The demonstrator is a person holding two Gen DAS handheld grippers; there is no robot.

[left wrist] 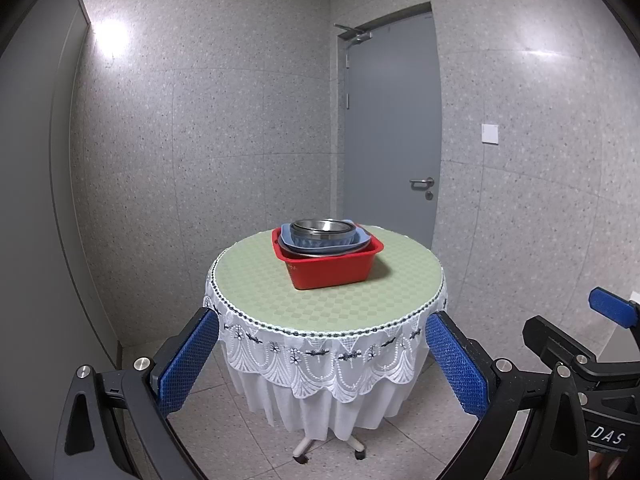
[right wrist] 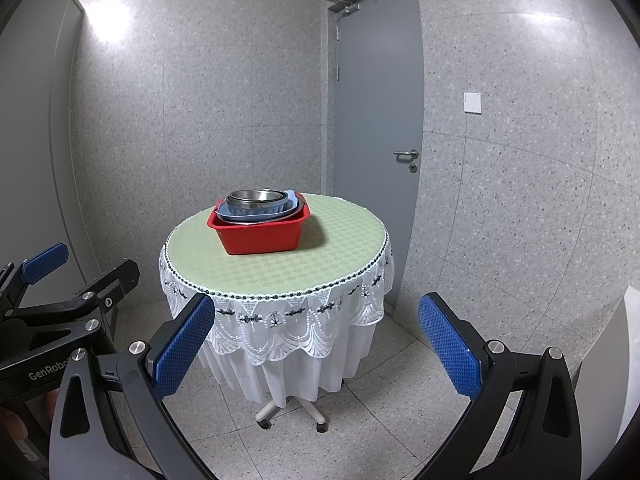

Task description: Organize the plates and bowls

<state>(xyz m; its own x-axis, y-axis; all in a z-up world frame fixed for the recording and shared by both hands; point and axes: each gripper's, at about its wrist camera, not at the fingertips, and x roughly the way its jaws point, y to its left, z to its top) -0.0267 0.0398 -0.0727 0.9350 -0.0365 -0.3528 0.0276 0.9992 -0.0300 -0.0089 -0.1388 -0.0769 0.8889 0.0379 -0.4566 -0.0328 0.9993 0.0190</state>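
Observation:
A red plastic tub (left wrist: pixel 332 268) (right wrist: pixel 260 234) stands on a round table with a green checked top (left wrist: pixel 280 284) (right wrist: pixel 320 256). In the tub lies a stack: a steel bowl (left wrist: pixel 322 230) (right wrist: pixel 254 197) on top, inside a blue dish (left wrist: pixel 320 242) (right wrist: pixel 256 211), over a steel plate. My left gripper (left wrist: pixel 322 356) is open and empty, held in front of the table's near edge. My right gripper (right wrist: pixel 316 340) is open and empty, also short of the table. Each gripper shows at the edge of the other's view.
A white lace cloth (left wrist: pixel 320 360) hangs around the table, which stands on a wheeled base (right wrist: pixel 292 412). A grey door (left wrist: pixel 392 132) is behind it on the right. Speckled walls close the corner. A white object (right wrist: pixel 616 368) stands at far right.

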